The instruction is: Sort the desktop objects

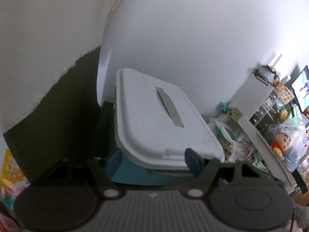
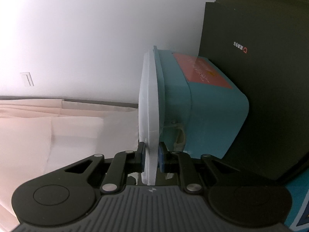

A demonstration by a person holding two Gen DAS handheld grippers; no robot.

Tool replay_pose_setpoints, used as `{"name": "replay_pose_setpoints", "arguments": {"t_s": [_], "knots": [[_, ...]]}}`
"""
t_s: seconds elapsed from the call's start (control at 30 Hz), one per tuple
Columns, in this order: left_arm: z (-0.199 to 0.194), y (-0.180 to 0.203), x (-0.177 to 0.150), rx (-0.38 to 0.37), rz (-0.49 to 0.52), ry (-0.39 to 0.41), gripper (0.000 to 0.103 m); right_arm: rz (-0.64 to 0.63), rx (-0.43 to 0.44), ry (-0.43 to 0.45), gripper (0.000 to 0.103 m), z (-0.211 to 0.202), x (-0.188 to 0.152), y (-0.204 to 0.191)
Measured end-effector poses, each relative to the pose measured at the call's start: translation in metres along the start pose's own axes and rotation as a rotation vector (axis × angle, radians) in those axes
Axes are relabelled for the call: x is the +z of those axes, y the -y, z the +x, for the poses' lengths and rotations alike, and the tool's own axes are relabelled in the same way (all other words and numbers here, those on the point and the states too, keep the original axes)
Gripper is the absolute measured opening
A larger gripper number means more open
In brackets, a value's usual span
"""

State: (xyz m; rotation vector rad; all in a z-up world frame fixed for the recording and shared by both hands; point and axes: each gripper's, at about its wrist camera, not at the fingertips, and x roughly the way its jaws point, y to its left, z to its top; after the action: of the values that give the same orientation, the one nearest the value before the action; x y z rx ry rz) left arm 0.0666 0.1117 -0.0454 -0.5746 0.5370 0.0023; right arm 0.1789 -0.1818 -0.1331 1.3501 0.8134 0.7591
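Our right claw (image 2: 150, 159) pinches the white lid's (image 2: 148, 104) rim, we judge to control the lid, while our left claw (image 1: 152, 162) is clamped across the teal storage box (image 1: 135, 176) to steady it against the black upright panel (image 2: 260, 77).

White shelf unit (image 1: 249, 104) by the wall, cartoon boy doll (image 1: 281, 145) in a clear bag just right of the shelf, bright screen (image 1: 301, 89) further right, woven basket (image 1: 283, 93) on top of the shelf, yellow packet (image 1: 11, 174) far left.
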Motion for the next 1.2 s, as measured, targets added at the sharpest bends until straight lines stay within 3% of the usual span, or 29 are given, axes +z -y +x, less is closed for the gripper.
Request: {"name": "replay_pose_setpoints", "arguments": {"t_s": [0.33, 0.4, 0.5, 0.93, 1.03, 1.2], "knots": [[0.002, 0.001, 0.000, 0.003, 0.030, 0.007, 0.074, -0.002, -0.021, 0.007, 0.017, 0.003, 0.001, 0.002], [0.002, -0.001, -0.002, 0.002, 0.026, 0.002, 0.074, -0.014, -0.034, 0.003, 0.025, 0.002, -0.001, 0.001], [0.003, -0.002, -0.003, -0.003, 0.021, 0.001, 0.074, -0.036, -0.043, -0.001, 0.026, 0.002, -0.003, -0.003], [-0.003, 0.006, -0.006, -0.001, 0.034, 0.007, 0.073, -0.099, -0.032, -0.035, 0.026, 0.004, -0.011, -0.013], [-0.003, 0.006, -0.006, 0.008, 0.034, 0.000, 0.072, -0.110, -0.045, -0.030, 0.025, 0.002, -0.011, -0.015], [-0.007, 0.006, -0.006, 0.011, 0.038, 0.003, 0.072, -0.127, -0.041, -0.020, 0.013, 0.003, -0.010, -0.017]]}}
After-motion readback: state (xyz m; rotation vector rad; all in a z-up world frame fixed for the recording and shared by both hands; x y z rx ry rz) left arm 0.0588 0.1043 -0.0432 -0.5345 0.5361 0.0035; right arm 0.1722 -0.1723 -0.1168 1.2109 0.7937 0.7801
